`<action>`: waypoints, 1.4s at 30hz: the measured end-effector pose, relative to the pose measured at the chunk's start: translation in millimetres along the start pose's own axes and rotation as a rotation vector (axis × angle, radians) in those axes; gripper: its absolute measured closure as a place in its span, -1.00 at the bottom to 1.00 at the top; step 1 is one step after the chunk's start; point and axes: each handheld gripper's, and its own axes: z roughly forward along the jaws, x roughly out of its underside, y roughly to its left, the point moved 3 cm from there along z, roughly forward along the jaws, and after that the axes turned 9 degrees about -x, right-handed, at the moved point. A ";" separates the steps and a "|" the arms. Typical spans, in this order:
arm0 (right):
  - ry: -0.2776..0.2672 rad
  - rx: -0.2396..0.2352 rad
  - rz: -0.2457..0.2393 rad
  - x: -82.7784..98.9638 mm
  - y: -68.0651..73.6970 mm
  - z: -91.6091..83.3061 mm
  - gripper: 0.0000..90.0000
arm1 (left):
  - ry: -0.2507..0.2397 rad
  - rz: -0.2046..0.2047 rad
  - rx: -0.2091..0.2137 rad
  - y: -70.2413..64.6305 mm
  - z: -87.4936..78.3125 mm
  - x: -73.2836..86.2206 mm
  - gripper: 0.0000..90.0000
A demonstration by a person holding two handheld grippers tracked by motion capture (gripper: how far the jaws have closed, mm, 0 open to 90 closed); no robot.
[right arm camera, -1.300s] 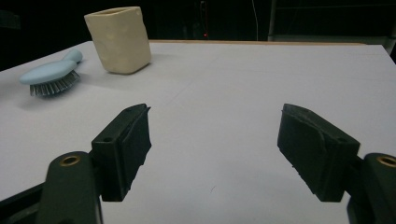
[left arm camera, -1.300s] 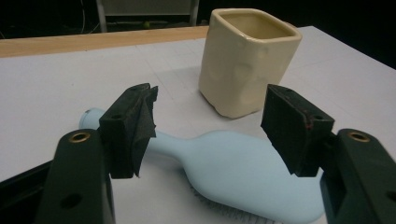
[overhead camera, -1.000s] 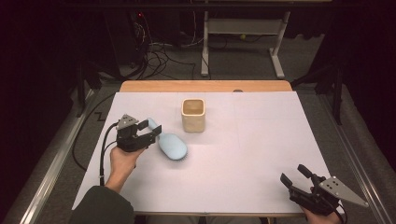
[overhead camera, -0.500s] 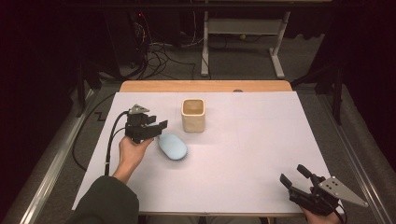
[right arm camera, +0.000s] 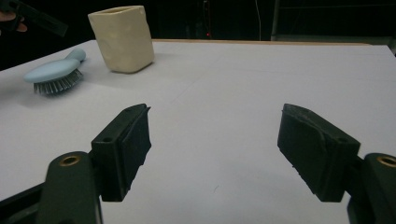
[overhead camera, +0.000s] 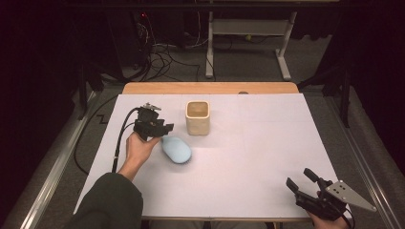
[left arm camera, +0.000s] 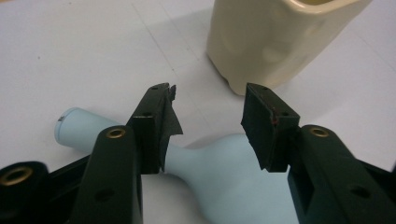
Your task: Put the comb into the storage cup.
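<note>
The left gripper (overhead camera: 160,128) has lifted off the blue brush (overhead camera: 175,149), jaws released (brush lying mid-left on the worktop (overhead camera: 267,157), near the cream cup (overhead camera: 197,117)), so placement looks finished. The right gripper (overhead camera: 305,183), lower right, sits spread and empty.

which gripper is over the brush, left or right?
The left gripper, open above the light blue plastic hairbrush. The right gripper sits at the near right corner, far from the brush.

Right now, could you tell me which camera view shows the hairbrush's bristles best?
The right gripper view: the blue hairbrush lies bristles down, seen side-on, with its grey bristles plain. The high view shows its smooth back; the left gripper view shows its handle and back below open jaws.
</note>
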 end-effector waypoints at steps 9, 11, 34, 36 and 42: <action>0.000 0.004 0.001 -0.1 0.4 -0.2 -0.42 | 0.124 0.074 -0.058 0.6 8.6 -23.2 0.29; -0.003 0.000 0.003 0.2 -0.4 -0.7 -0.43 | 0.143 0.084 -0.063 0.5 11.1 -27.8 0.41; 0.000 -0.005 0.008 0.4 -0.7 -0.7 -0.42 | 0.377 0.136 -0.169 20.5 57.6 -29.2 0.98; 0.000 -0.004 0.006 0.3 -0.7 -0.3 -0.42 | 0.379 0.144 -0.178 21.8 58.7 -28.6 0.98; 0.001 0.000 0.007 0.3 -0.5 -0.2 -0.41 | 0.382 0.150 -0.182 22.2 60.2 -27.6 0.98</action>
